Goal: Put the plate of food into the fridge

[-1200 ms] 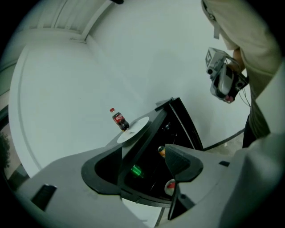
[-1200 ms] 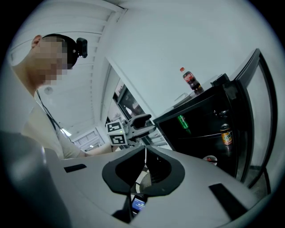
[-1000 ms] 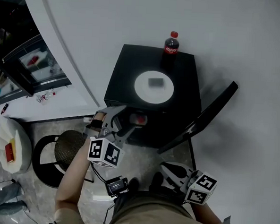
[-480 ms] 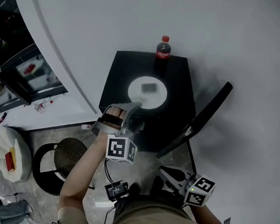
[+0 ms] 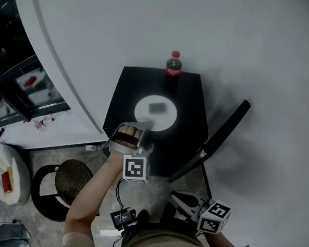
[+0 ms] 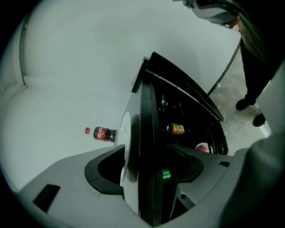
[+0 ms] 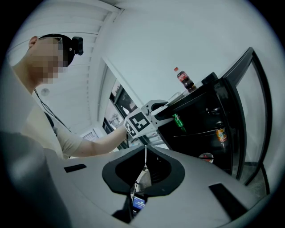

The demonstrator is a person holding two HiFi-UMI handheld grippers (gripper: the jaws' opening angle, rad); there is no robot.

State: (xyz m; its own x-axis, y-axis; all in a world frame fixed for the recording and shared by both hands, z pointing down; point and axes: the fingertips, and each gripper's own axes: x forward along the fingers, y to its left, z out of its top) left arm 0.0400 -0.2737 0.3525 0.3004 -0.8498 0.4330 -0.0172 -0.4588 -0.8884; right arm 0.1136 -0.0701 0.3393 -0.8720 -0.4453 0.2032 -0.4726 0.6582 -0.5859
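Straddling plate [image 6: 130, 156] rim w/ L gripper [image 6: 145, 148], jaws apart

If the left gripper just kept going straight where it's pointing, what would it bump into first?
Most likely the plate: its rim sits between the open jaws of the left gripper, atop the fridge.

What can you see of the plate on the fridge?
The plate is round, white and smooth, flat on the black fridge top, in front of the cola bottle. A greyish rectangular piece of food lies near its middle. The left gripper is at its near rim, jaws apart around rim and fridge-top edge; contact is unclear.
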